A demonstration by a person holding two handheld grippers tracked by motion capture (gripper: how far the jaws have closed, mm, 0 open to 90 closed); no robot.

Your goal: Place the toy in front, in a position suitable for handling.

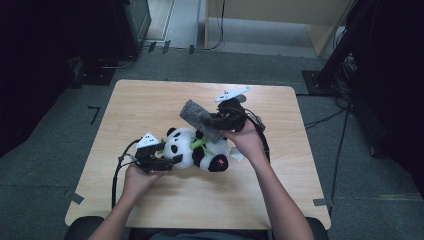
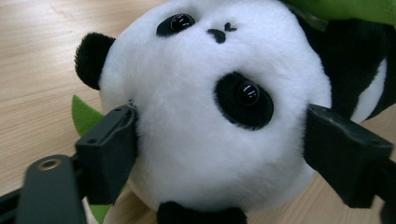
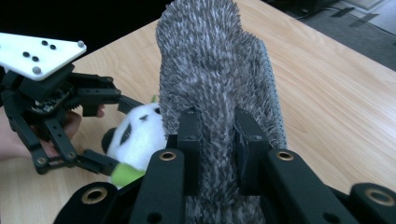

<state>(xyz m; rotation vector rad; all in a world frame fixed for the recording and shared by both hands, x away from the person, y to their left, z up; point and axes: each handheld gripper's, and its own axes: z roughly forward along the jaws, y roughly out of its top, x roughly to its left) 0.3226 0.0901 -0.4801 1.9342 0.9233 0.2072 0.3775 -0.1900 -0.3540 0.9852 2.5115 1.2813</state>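
Nearest the person, the left gripper (image 1: pixel 167 161) had its jaws clamped on the head of the black-and-white plush panda (image 1: pixel 197 150), which lay mid-table on the pale wooden table (image 1: pixel 280 190). Beyond, toward one o'clock, the right gripper (image 1: pixel 212 121) pinched a fuzzy grey cloth strip (image 1: pixel 197 116). It seemed mid-dressing; next, the cloth would need draping over the panda.

— Where does the black-and-white plush panda toy (image 1: pixel 197 150) lie?

— On the light wooden table (image 1: pixel 150 100), near its middle. The left gripper (image 1: pixel 167 161) sits at the panda's 9 o'clock, jaws either side of its head.

— And the grey fuzzy fabric piece (image 1: pixel 199 117)?

— At the panda's 12 o'clock, above it, between the jaws of the right gripper (image 1: pixel 216 121), which comes in from 2 o'clock.
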